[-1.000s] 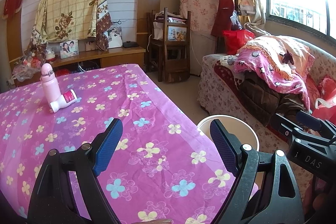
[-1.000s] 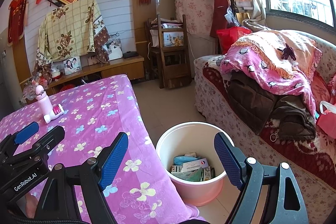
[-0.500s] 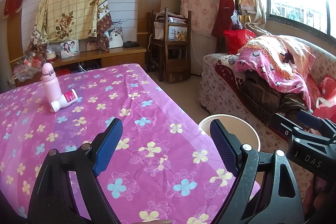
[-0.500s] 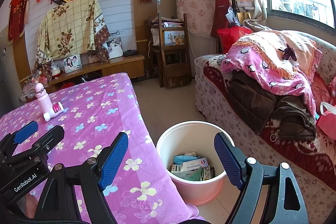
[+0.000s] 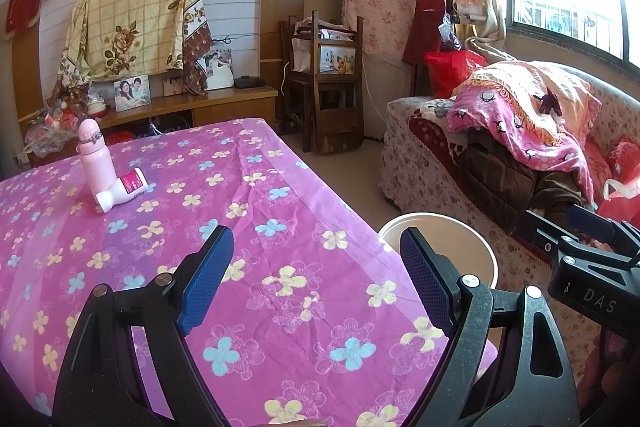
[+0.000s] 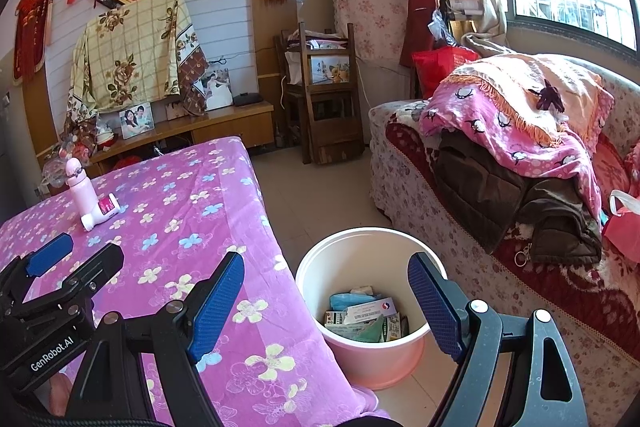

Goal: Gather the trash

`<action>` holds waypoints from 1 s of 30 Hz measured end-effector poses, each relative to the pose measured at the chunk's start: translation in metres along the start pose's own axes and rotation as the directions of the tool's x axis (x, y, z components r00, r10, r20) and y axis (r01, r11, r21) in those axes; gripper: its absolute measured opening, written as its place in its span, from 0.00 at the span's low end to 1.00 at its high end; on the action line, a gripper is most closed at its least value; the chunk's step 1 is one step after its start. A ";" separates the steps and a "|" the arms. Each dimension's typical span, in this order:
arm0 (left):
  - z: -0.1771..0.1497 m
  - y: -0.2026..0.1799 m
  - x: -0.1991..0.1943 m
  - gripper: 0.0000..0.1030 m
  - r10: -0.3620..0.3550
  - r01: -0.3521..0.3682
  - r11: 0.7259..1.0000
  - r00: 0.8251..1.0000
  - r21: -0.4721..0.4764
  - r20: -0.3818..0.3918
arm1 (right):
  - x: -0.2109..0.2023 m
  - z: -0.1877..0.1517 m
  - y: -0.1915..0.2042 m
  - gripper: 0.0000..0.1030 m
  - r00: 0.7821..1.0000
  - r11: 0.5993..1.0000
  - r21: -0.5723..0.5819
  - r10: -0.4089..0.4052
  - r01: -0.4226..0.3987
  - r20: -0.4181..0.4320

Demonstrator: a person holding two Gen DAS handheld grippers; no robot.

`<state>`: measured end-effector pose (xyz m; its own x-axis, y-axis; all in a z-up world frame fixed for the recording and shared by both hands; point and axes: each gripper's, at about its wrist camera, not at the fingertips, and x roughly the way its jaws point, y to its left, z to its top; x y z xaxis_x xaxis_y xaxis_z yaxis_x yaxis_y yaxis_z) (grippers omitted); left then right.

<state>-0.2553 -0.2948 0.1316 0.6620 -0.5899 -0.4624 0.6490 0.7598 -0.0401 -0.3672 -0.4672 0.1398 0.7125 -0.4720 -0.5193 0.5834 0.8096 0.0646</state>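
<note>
- Pink bin [image 6: 372, 355] stood on the floor beside the surface [image 6: 192, 211], trash [image 6: 364, 319] inside.
- Left gripper [image 5: 316, 283] jaws gaped wide, empty.
- Right gripper [image 6: 326, 301] jaws likewise, above the bin.

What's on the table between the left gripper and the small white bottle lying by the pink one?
Nothing: only bare flowered tablecloth lies between the left gripper and the white bottle, clearest in the left wrist view.

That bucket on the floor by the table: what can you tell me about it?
The bucket is round and looks like plastic, white inside with a pale pink outer wall. It stands upright and open on the tiled floor, between the table's purple flowered cloth and the sofa; the cloth's edge hangs against its side. Paper packets and wrappers cover its bottom.
</note>
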 end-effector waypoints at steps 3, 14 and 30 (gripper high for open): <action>-0.003 0.000 0.001 0.82 0.000 0.000 1.000 1.000 0.005 -0.006 | 0.001 -0.001 -0.001 0.80 1.000 1.000 0.000 0.000 0.000 -0.003; -0.002 -0.001 0.004 0.82 0.000 0.000 1.000 1.000 0.007 -0.009 | 0.004 -0.004 -0.004 0.80 1.000 1.000 0.003 -0.007 0.007 -0.010; -0.011 0.004 0.009 0.82 -0.008 0.008 1.000 1.000 0.001 -0.027 | 0.011 -0.008 0.001 0.80 0.999 1.000 -0.018 -0.008 0.007 -0.041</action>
<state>-0.2513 -0.2942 0.1182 0.6466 -0.5881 -0.4859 0.6544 0.7549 -0.0428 -0.3616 -0.4693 0.1275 0.6912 -0.4633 -0.5546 0.5810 0.8126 0.0453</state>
